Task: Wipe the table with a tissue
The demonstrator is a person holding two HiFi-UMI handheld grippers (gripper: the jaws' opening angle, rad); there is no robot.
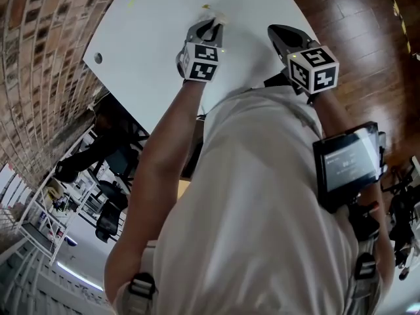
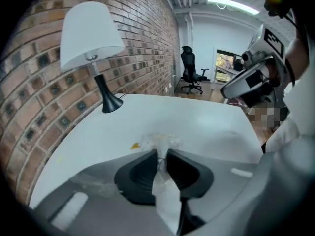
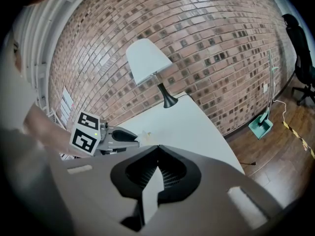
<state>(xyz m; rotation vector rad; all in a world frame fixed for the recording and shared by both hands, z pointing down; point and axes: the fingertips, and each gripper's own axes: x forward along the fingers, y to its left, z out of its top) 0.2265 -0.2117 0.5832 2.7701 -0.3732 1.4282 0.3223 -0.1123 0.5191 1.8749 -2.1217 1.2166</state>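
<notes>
A crumpled white tissue [image 2: 160, 141] lies pressed on the white table [image 2: 206, 122], and a strip of it runs back between the jaws of my left gripper [image 2: 162, 154], which is shut on it. In the head view the left gripper [image 1: 213, 22] reaches over the table [image 1: 151, 38] with the tissue [image 1: 218, 18] at its tip. A small yellow scrap [image 2: 134, 145] sits just left of the tissue. My right gripper [image 1: 275, 30] hovers to the right, apart from the tissue. Its jaw tips [image 3: 157, 147] meet with nothing seen between them. The right gripper view shows the left gripper [image 3: 140, 137] and tissue [image 3: 145, 137].
A white-shaded lamp [image 2: 91, 38] on a black stand stands at the table's far end by the brick wall [image 3: 197, 43]. The table has a round cable hole [image 1: 98, 58]. Wooden floor [image 1: 367, 31] lies to the right, with a green dustpan [image 3: 261, 124]. An office chair [image 2: 190, 75] stands farther off.
</notes>
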